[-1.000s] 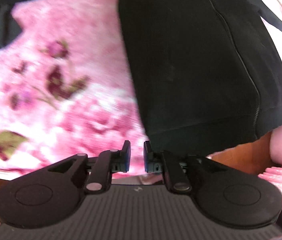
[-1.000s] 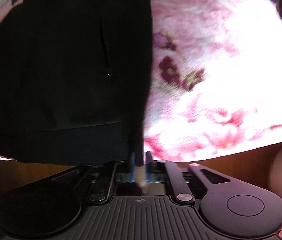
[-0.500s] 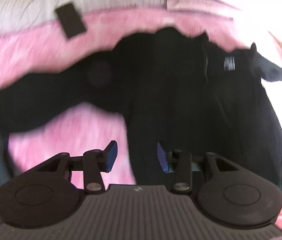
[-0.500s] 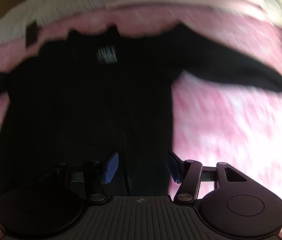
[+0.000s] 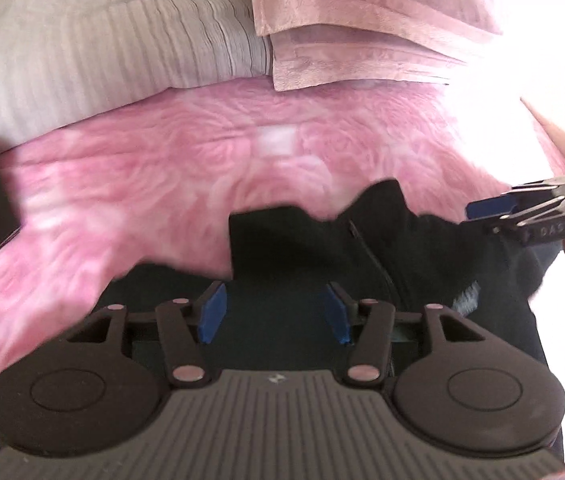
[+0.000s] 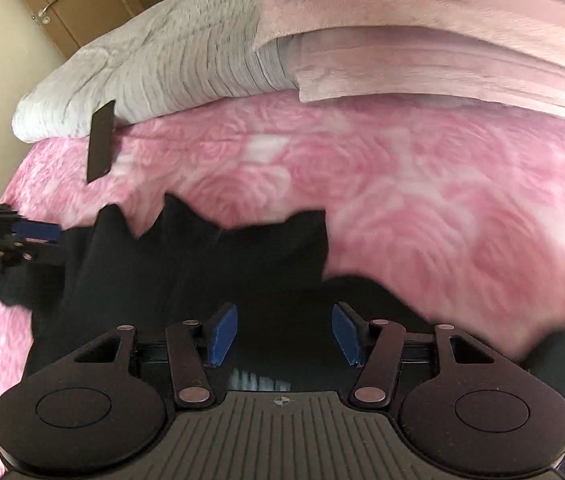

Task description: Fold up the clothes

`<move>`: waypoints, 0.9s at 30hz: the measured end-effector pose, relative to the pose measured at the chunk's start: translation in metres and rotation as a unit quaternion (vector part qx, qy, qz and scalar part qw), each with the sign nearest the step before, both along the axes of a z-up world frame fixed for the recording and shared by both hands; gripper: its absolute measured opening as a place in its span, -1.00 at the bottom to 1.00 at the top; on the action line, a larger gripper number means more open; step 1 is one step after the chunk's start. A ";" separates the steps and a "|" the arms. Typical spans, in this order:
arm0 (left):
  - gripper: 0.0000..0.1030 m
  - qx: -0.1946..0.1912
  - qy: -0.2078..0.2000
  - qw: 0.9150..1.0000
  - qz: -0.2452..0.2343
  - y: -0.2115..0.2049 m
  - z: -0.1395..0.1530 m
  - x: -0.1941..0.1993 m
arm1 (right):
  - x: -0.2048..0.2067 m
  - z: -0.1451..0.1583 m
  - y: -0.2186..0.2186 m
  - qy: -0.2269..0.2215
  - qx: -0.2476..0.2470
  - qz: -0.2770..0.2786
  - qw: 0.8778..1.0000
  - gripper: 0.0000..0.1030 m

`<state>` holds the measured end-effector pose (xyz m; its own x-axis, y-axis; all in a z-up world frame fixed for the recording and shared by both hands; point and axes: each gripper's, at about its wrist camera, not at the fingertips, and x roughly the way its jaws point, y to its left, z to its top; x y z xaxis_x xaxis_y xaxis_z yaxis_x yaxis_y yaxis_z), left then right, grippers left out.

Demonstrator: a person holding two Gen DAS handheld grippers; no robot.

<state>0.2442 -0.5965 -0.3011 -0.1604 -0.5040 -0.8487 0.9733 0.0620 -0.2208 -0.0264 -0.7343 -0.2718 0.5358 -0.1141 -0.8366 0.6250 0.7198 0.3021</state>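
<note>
Bed [image 6: 422, 208] under pink blanket carries black jacket [image 5: 302, 248], spread flat near its foot, dark phone [image 6: 100, 142] by pillow [image 6: 170, 68]; left gripper [image 5: 274, 312] and right gripper [image 6: 284, 334] both wide open above jacket, holding nothing.

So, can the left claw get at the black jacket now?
Probably yes. The left claw is open and hangs right over the black jacket, which lies on the pink blanket with nothing between them.
</note>
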 end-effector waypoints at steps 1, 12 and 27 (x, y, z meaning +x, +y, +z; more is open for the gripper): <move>-0.04 0.003 0.006 1.000 0.000 -0.015 -0.009 0.003 | 0.002 -0.003 -0.007 -0.001 0.003 -0.004 1.000 0.09; -0.90 0.011 0.034 0.999 0.010 -0.070 -0.047 0.024 | 0.021 -0.066 -0.051 -0.013 0.059 -0.002 0.998 -0.55; -0.47 -0.021 -0.041 0.997 0.055 -0.054 -0.048 0.026 | 0.051 -0.038 -0.069 -0.021 -0.088 -0.061 0.994 0.00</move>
